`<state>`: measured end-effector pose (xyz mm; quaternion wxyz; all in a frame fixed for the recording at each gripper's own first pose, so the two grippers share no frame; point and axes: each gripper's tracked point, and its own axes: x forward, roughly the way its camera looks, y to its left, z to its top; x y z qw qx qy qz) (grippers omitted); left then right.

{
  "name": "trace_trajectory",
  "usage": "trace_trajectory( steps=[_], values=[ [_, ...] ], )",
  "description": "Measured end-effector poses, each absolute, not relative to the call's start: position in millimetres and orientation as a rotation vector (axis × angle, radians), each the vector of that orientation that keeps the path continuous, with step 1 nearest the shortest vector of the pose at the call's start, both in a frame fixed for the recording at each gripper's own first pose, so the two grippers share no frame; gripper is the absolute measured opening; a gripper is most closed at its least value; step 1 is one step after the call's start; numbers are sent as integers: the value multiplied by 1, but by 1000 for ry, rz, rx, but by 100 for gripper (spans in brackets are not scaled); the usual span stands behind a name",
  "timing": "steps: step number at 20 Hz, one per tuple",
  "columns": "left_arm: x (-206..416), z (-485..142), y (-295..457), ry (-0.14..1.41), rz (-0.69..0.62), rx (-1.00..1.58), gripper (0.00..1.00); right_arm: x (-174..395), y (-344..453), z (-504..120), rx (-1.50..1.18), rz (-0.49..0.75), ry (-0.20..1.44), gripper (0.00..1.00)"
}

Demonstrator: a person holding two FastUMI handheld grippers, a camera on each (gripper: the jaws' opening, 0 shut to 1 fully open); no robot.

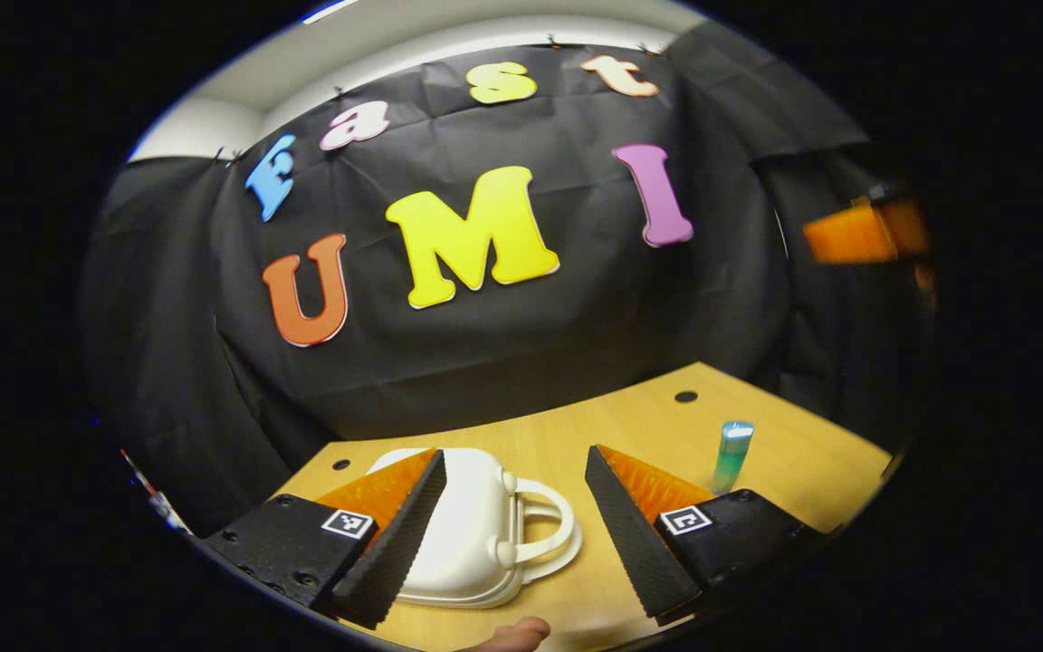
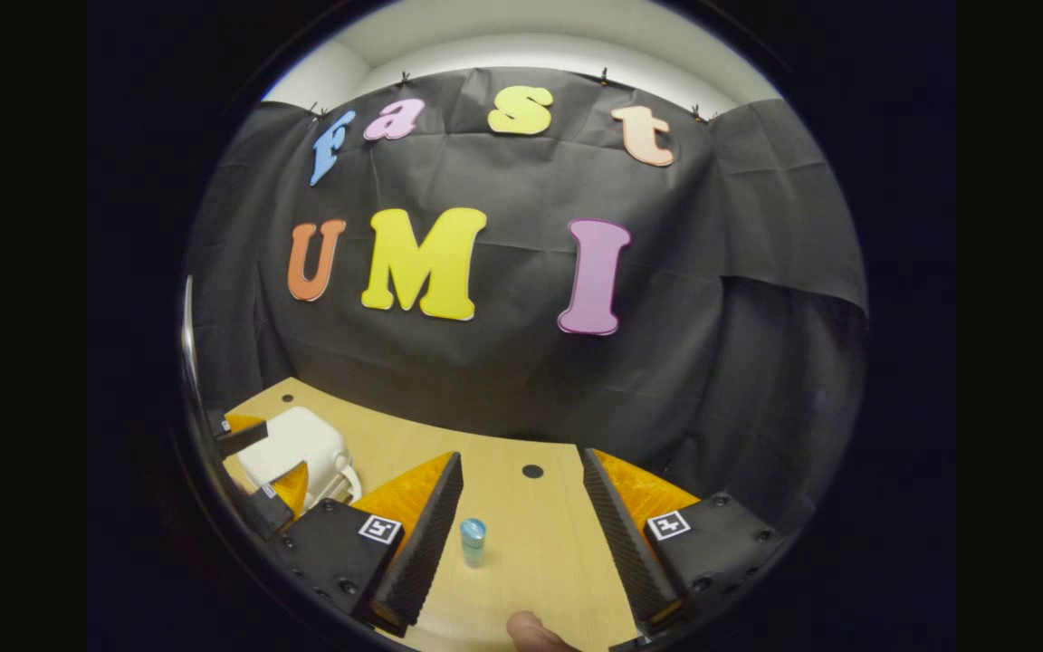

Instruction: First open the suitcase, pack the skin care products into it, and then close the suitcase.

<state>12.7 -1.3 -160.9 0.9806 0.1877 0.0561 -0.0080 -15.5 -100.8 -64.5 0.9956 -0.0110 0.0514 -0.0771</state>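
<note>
**Suitcase closed, both grippers hovering apart**

The small white suitcase (image 1: 472, 530) lies shut on the bench (image 1: 594, 435), its handle (image 1: 544, 530) pointing toward the middle of the bench. The left gripper (image 1: 512, 534) hangs above it with jaws spread wide, grasping nothing. To open it well, bring the jaws down at the seam beside the handle, catch the lid's edge only, and lift in a slow arc so the base does not slide. The bottle (image 2: 473, 541), teal with a pale cap, stands upright well apart from the case, between the released jaws of the right gripper (image 2: 521, 534), untouched. The bottle probably carries a label, but it is too small to read; both grippers bear small square black-and-white markers.
</note>
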Motion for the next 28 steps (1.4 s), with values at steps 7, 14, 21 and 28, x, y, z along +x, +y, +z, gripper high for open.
trace_trajectory(
  steps=[7, 14, 21, 28],
  values=[
    [32, -260, 6, 207, -10, 836, 98, -17, -140, -93, -31, -151, 148, 80],
    [54, -305, 21, 296, 7, 1185, 94, -10, -167, -114, -31, -76, 175, 80],
    [70, -314, 20, 363, -8, 1350, 42, -8, -165, -129, -40, -11, 206, 80],
    [74, -309, 16, 444, -97, 1274, 15, -11, -138, -117, -42, -92, 195, 80]
  ],
)
